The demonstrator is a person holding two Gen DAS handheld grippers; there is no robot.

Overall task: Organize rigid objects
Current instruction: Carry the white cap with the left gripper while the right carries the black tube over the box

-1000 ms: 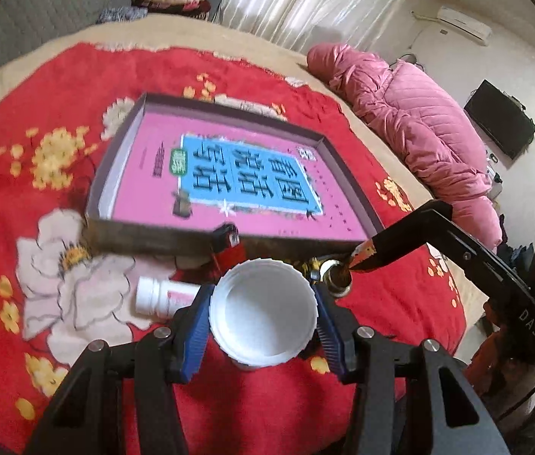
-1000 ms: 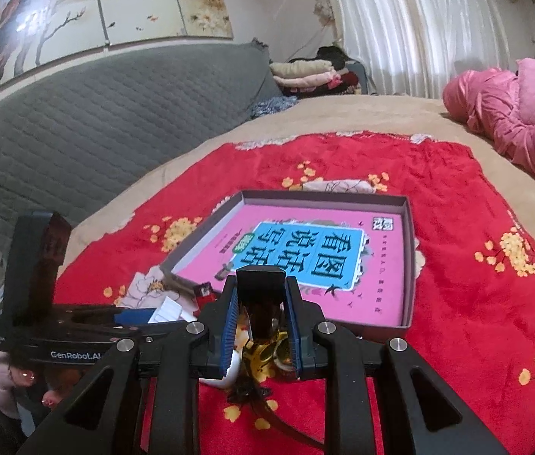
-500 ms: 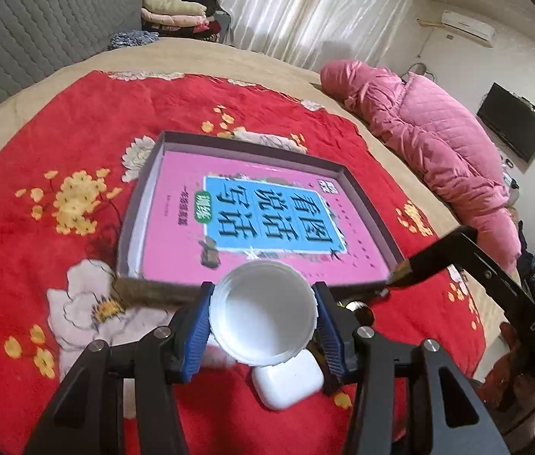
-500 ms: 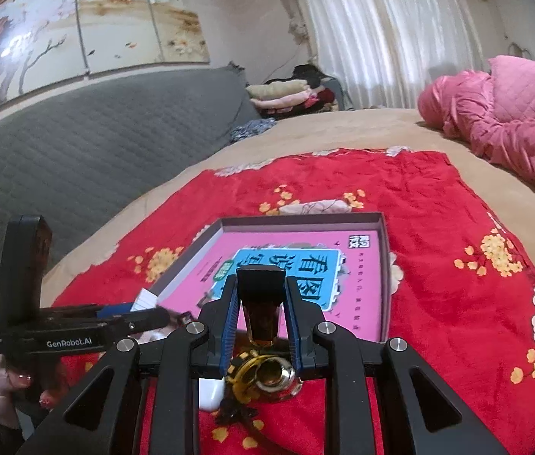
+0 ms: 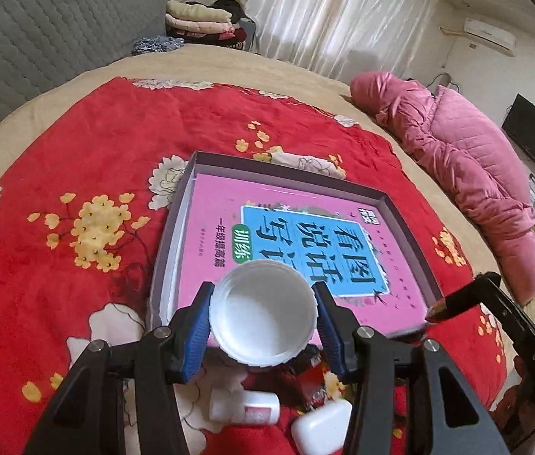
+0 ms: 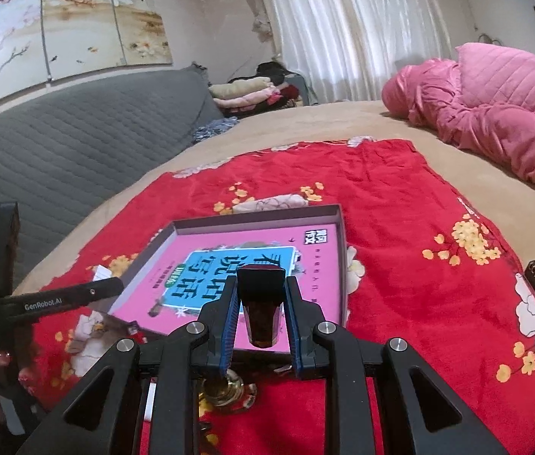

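Observation:
My left gripper [image 5: 263,318] is shut on a white plastic lid [image 5: 263,313], held above the near edge of a shallow grey box [image 5: 170,235] with a pink book [image 5: 305,242] in it. My right gripper [image 6: 260,313] is shut on a dark red-brown block [image 6: 261,309], held over the box's near edge [image 6: 343,265]. The right gripper's tip also shows in the left wrist view [image 5: 457,301]. A small white bottle [image 5: 244,409], a white case [image 5: 322,430] and a brass piece [image 6: 227,390] lie on the red blanket below.
The red flowered blanket [image 5: 59,159] covers a round beige bed [image 6: 305,121]. A pink quilt [image 5: 468,167] lies at the far right. A grey padded headboard [image 6: 59,132] and folded clothes [image 6: 252,94] are behind. The left gripper's arm [image 6: 59,299] crosses at left.
Both grippers have risen and moved forward with their objects, now over the box's near edge. The small bottle, white case and brass piece have dropped low in the views.

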